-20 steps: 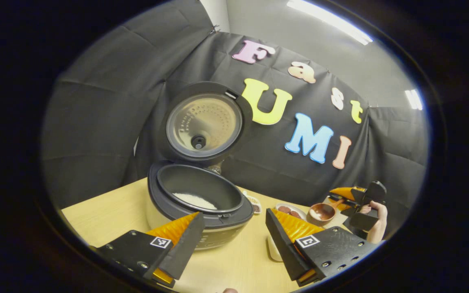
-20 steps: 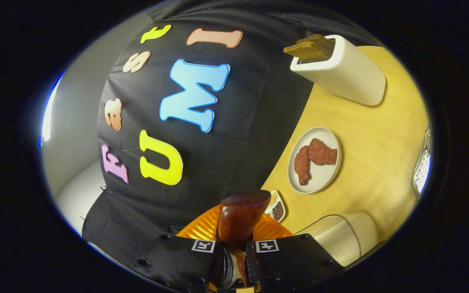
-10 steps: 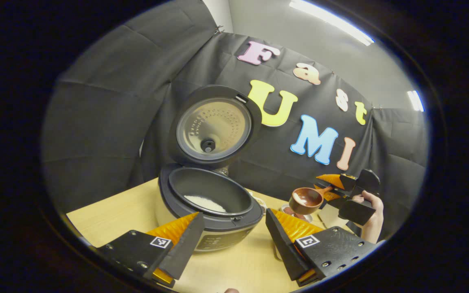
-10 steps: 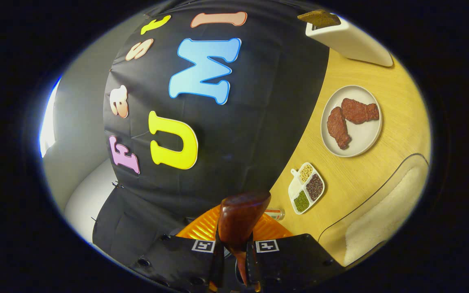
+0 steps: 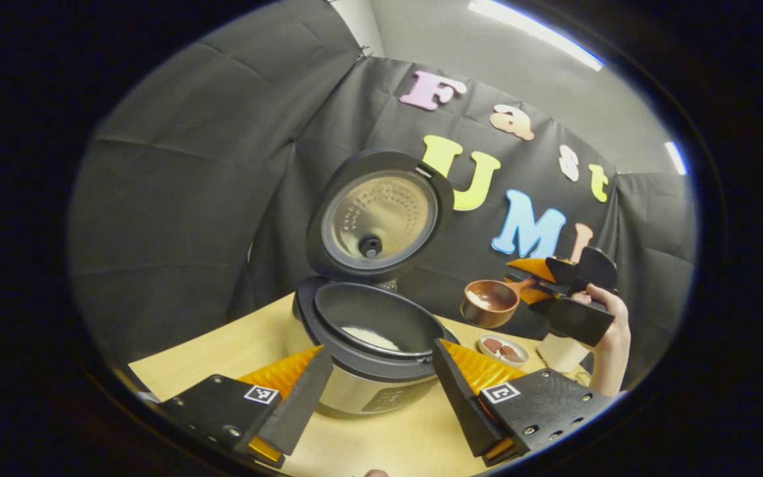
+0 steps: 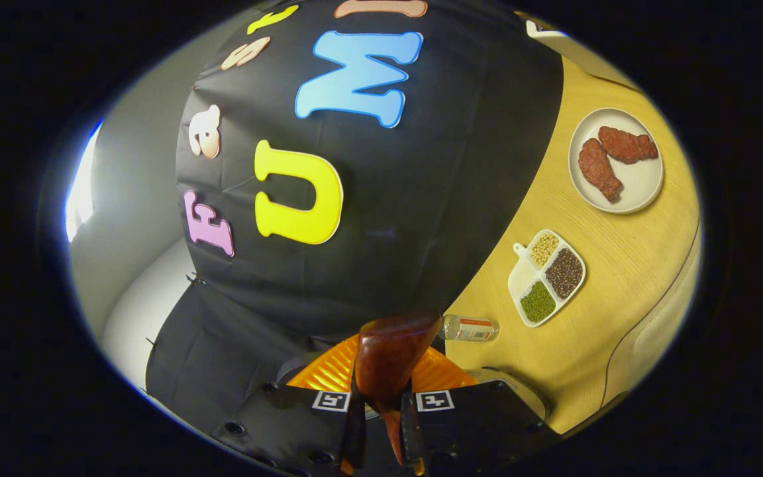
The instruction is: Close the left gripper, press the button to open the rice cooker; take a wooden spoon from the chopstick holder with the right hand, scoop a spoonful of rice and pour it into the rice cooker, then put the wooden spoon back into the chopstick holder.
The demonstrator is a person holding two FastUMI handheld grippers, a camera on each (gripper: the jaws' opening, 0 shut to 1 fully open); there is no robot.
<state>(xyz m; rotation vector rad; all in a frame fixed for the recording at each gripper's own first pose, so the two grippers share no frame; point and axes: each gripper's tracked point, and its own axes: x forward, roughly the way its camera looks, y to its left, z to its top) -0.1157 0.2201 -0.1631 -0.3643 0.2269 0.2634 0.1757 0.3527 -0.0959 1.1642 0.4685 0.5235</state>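
Two grippers share the scene around the rice cooker [image 5: 371, 344], which stands on the wooden table [image 5: 222, 344] with its lid [image 5: 378, 215] swung fully up and a small patch of white rice [image 5: 369, 336] lying in the dark inner pot. Nearest the camera in the left gripper view, the left gripper [image 5: 378, 391] has its fingers spread wide, one on each side of the cooker's front, gripping nothing and not touching it. To the right of the cooker and above its rim level, a hand [image 5: 610, 324] carries the right gripper [image 5: 540, 281], whose fingers are closed on the handle of the wooden spoon [image 5: 491, 303]; the spoon's bowl faces up with a little rice in it, in the air just right of the open pot. In the right gripper view the right gripper [image 6: 381, 411] clamps that handle between both fingers. Right of the cooker on the table sit a plate [image 6: 640, 192] with two reddish-brown pieces, a divided dish [image 6: 547, 278] of grains, and a small bottle [image 6: 469, 328] lying on its side
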